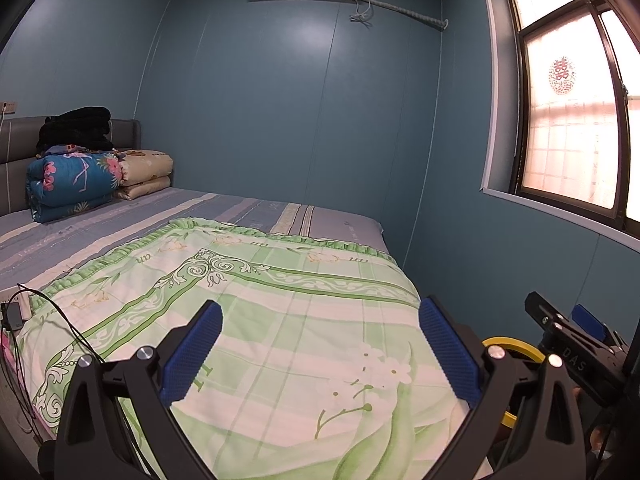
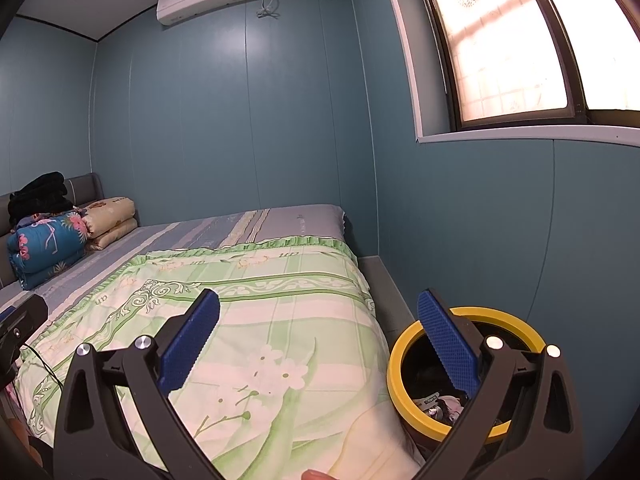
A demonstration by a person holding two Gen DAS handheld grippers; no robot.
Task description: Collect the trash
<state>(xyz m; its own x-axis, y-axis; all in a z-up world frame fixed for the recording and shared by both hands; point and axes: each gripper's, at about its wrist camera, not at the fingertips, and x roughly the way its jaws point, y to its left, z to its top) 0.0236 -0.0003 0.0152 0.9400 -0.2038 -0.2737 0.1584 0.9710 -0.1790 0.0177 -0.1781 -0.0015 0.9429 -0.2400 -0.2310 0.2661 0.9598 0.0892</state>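
A trash bin with a yellow rim [image 2: 404, 350] stands on the floor at the right of the bed; some wrappers [image 2: 444, 404] lie inside. Its rim also shows in the left wrist view [image 1: 516, 346]. My right gripper [image 2: 318, 336] is open and empty, held above the bed's near right corner, its right finger over the bin's rim. My left gripper [image 1: 320, 340] is open and empty above the green floral bedspread [image 1: 260, 312]. The right gripper also shows at the right of the left wrist view [image 1: 576, 332]. No loose trash shows on the bed.
Folded quilts [image 1: 76, 180] and dark clothes [image 1: 76, 128] are piled by the headboard. A charger and cables [image 1: 16, 312] lie at the bed's left edge. A blue wall runs close along the bed's far side, with a window [image 1: 568, 120] at right.
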